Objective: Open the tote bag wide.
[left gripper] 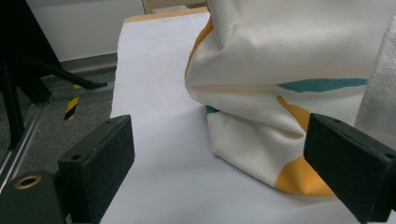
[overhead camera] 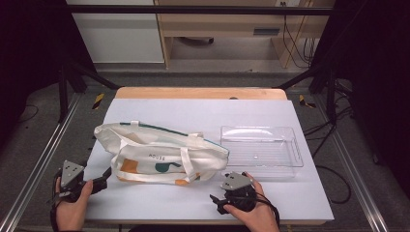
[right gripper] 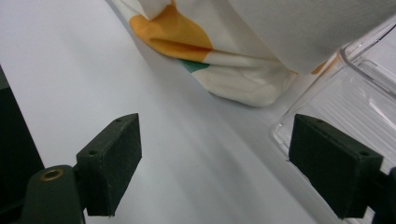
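Observation:
A cream canvas tote bag (overhead camera: 159, 152) with orange and teal patches lies on its side in the middle of the white table (overhead camera: 193, 111), handles toward the front. To its right stands an empty clear plastic tray (overhead camera: 263, 150). My left gripper (overhead camera: 104, 178) is held at the bag's near left corner, open, with the bag (left gripper: 280, 56) just ahead between its jaws (left gripper: 219, 140). In front of the gap between bag and tray, my right gripper (overhead camera: 217, 203) is open and holds nothing. Its view (right gripper: 217, 135) has the bag's corner (right gripper: 243, 79) ahead and the tray's rim (right gripper: 355, 88) at right.
A wooden strip (overhead camera: 200, 93) runs along the table's far edge. Black frame legs and cables stand on the floor at both sides. Bare white tabletop (overhead camera: 159, 200) lies along the front edge between the two hands.

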The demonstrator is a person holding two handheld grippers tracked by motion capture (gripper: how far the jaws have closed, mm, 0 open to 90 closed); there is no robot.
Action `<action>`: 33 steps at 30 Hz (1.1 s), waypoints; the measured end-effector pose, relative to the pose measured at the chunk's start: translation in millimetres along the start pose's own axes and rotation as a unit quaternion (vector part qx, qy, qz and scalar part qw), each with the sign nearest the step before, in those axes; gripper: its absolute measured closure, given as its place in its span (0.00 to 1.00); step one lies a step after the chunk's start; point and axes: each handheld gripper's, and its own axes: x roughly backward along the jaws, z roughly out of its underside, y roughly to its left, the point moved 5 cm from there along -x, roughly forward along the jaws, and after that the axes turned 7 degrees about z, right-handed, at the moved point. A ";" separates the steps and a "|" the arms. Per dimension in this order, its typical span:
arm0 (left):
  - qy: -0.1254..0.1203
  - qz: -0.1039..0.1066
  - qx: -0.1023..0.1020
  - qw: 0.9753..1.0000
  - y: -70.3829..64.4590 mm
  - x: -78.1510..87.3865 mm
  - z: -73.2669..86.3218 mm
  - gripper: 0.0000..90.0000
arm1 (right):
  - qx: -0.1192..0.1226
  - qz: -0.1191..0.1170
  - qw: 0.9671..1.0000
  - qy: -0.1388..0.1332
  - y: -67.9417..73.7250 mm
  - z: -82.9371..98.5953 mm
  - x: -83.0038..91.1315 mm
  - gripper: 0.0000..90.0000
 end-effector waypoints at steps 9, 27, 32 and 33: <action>-0.012 0.002 0.014 1.000 1.8 -1.6 -1.8 0.09 | -0.008 0.000 1.000 -0.025 0.7 -4.8 3.0 0.19; -0.064 0.033 -0.006 0.997 2.2 25.6 -26.8 0.12 | -0.034 0.030 0.995 -0.091 -23.3 -23.2 58.0 0.40; -0.066 0.051 -0.039 0.996 5.7 47.7 -71.2 0.12 | -0.038 0.041 0.991 -0.125 -38.3 -48.9 88.1 0.46; -0.067 0.057 -0.050 0.995 8.5 52.3 -92.4 0.12 | -0.023 0.047 0.990 -0.133 -42.1 -65.6 98.8 0.47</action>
